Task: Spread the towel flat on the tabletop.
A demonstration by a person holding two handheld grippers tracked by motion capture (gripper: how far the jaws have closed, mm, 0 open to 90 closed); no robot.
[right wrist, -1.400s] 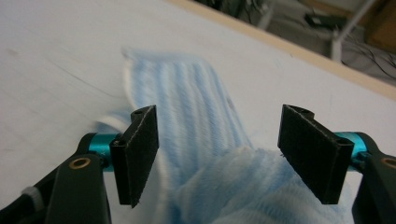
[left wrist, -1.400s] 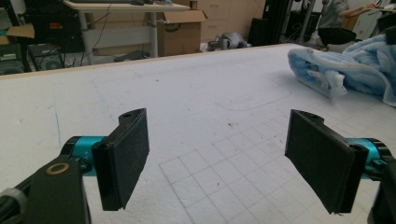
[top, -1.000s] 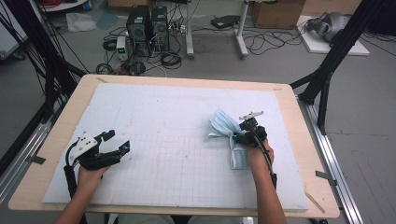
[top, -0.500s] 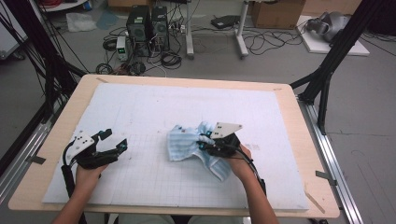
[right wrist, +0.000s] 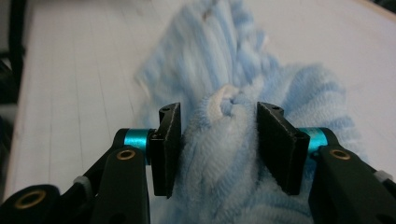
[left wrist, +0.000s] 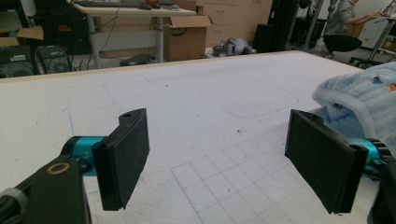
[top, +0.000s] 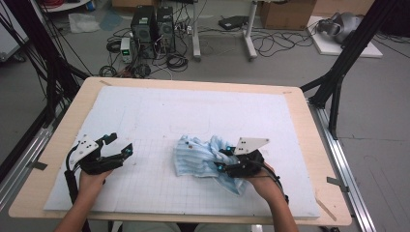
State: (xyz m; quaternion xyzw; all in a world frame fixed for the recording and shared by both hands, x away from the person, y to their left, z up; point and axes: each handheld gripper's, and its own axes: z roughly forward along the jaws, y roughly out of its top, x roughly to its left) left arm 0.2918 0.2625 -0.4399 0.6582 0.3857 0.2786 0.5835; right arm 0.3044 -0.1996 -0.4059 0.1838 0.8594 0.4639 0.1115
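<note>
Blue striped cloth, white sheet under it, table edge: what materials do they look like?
Light blue striped cloth: looks like soft terry or fleece, matte; fuzzy ribbed pile and loose bunched folds in the right gripper view. White gridded sheet: probably foam board or a thick mat, matte; a faint pencilled grid and small specks show on it. Tan table rim: seems to be plywood or laminate, smooth with a pale wood tone.

Crumpled blue cloth, front middle of the mat

I see a light blue striped towel (top: 200,157), soft and fleecy with a whitish edge, lying bunched up on the white gridded mat (top: 145,188), a little right of centre and toward my near edge. It is rumpled into folds rather than spread flat; its left part lies lower and wider, and a narrow tail trails toward the near right. One raised fold of it (right wrist: 224,126) stands up, gathered into a ridge.
</note>
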